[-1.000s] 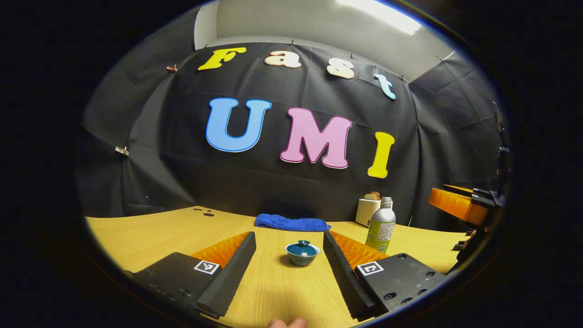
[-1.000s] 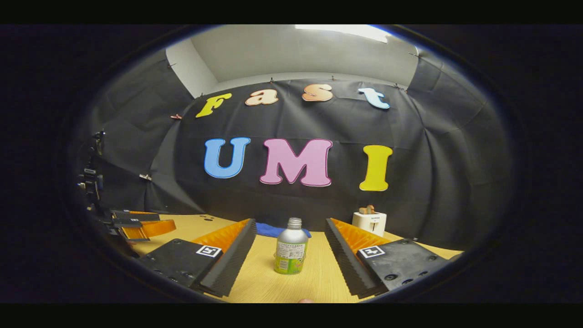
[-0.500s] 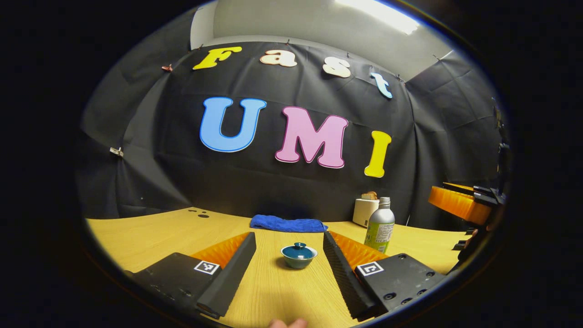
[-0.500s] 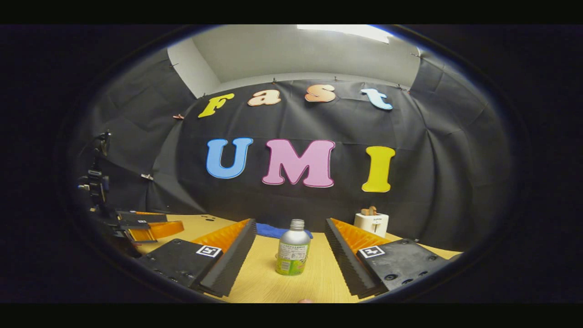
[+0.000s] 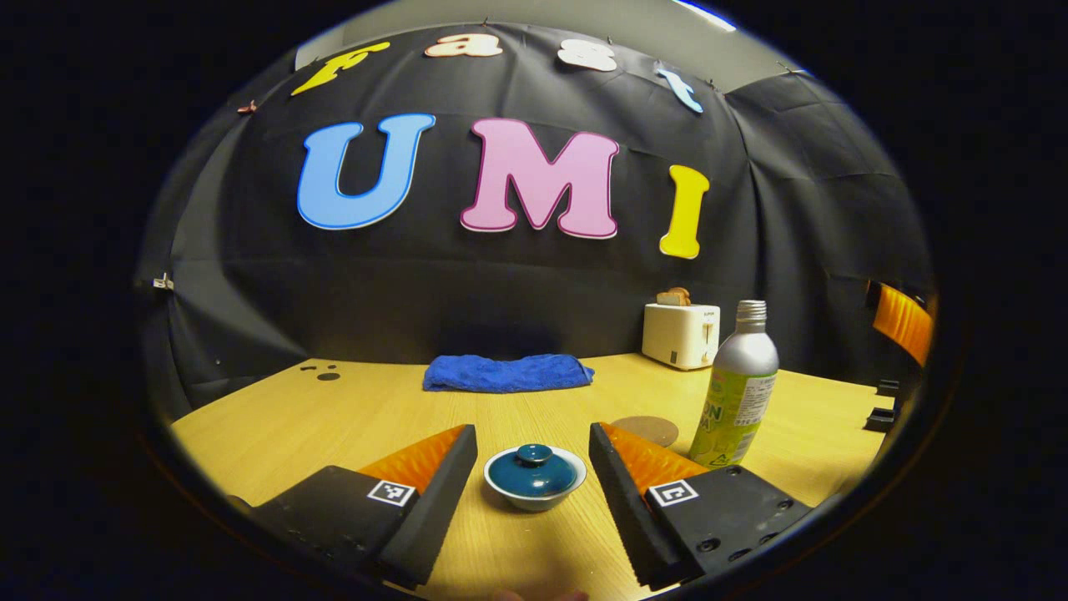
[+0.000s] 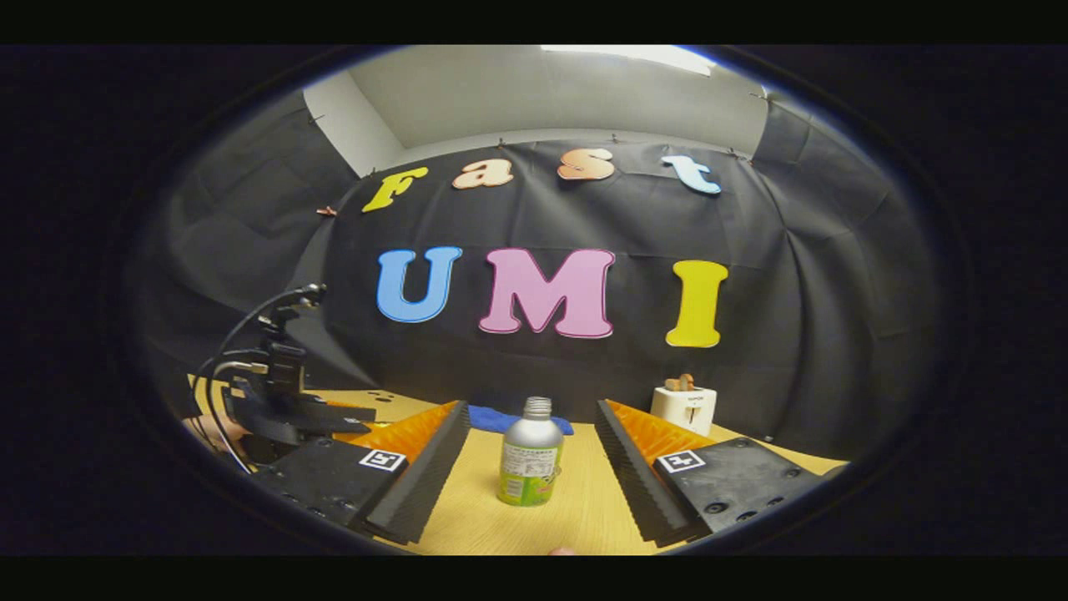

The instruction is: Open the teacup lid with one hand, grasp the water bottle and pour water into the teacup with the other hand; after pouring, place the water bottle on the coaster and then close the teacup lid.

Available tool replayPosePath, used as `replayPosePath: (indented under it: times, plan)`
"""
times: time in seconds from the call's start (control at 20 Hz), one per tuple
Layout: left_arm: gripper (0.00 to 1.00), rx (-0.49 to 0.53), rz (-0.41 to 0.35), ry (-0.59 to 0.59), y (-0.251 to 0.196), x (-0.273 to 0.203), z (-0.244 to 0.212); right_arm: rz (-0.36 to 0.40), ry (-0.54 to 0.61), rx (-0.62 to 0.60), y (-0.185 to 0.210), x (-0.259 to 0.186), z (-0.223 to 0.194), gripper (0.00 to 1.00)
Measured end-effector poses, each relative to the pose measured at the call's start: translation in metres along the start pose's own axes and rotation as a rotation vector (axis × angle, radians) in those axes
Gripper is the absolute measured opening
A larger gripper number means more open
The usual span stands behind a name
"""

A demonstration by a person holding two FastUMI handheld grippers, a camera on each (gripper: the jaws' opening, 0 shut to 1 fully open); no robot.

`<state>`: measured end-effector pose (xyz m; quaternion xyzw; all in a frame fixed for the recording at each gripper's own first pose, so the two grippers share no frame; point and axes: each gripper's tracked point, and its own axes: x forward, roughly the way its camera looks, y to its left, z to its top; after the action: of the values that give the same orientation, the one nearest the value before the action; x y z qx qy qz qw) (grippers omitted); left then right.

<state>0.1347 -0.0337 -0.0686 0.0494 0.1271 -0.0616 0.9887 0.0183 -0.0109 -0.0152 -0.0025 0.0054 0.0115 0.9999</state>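
Since a second ago our left tongs (image 5: pixel 532 455) have dropped and closed in on the lidded teacup (image 5: pixel 534 477), which now sits on the table (image 5: pixel 350 417) between their wide-open, empty fingers. We judge the lid-opening step is starting: next they must pinch the lid knob (image 5: pixel 534 454). Our right tongs (image 6: pixel 531 434) hang open and empty, framing the upright water bottle (image 6: pixel 529 455); the coaster (image 5: pixel 646 429) lies beside it.
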Motion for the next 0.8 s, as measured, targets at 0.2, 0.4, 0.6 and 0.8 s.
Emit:
replayPosePath:
  times: [0.2, 0.4, 0.6, 0.8]
  plan:
    - [0.76, 0.012, 0.007, 0.046, 0.001, 0.021, -0.012, -0.015, -0.003, -0.003, -0.014, 0.004, -0.004, 0.93]
    - [0.66, 0.058, 0.029, 0.057, 0.004, 0.036, -0.014, -0.023, 0.012, 0.003, -0.02, 0.009, -0.011, 0.93]
    - [0.54, 0.092, 0.011, 0.095, 0.0, 0.042, -0.02, -0.026, 0.018, 0.004, -0.02, 0.011, -0.013, 0.94]
    - [0.47, 0.063, 0.013, 0.142, 0.002, 0.046, -0.027, -0.02, 0.009, 0.0, -0.017, 0.008, -0.009, 0.93]
